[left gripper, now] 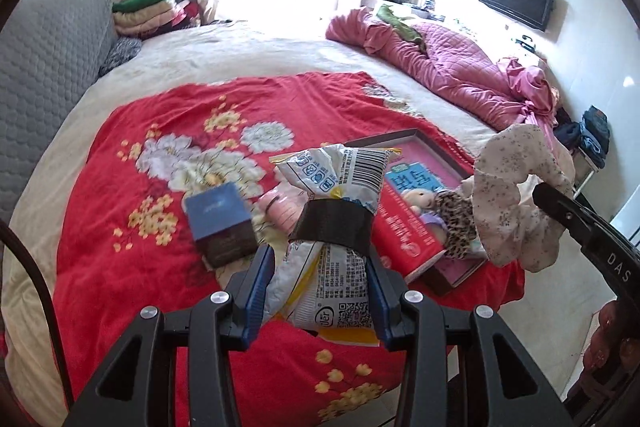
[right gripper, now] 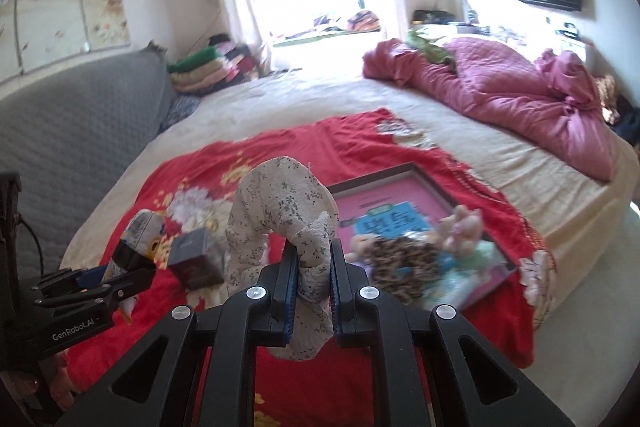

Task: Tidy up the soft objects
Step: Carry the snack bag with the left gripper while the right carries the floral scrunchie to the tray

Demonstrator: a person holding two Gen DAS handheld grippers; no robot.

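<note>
So both hands are loaded up here. The left gripper (left gripper: pixel 320 291) is clamped round the middle of a crinkly snack packet (left gripper: pixel 336 219), held up off the red floral blanket (left gripper: pixel 120 227). The right gripper (right gripper: pixel 314 291) is pinched tight on a floral scrunchie (right gripper: pixel 280 215), which loops up above the jaws. My guess is both are headed for the pink-lined box (right gripper: pixel 404 195), since the leopard-print scrunchie (right gripper: pixel 400 263) and plush toys (right gripper: pixel 464 227) already sit there. The blue box (left gripper: pixel 222 223) stays out, being hard.
</note>
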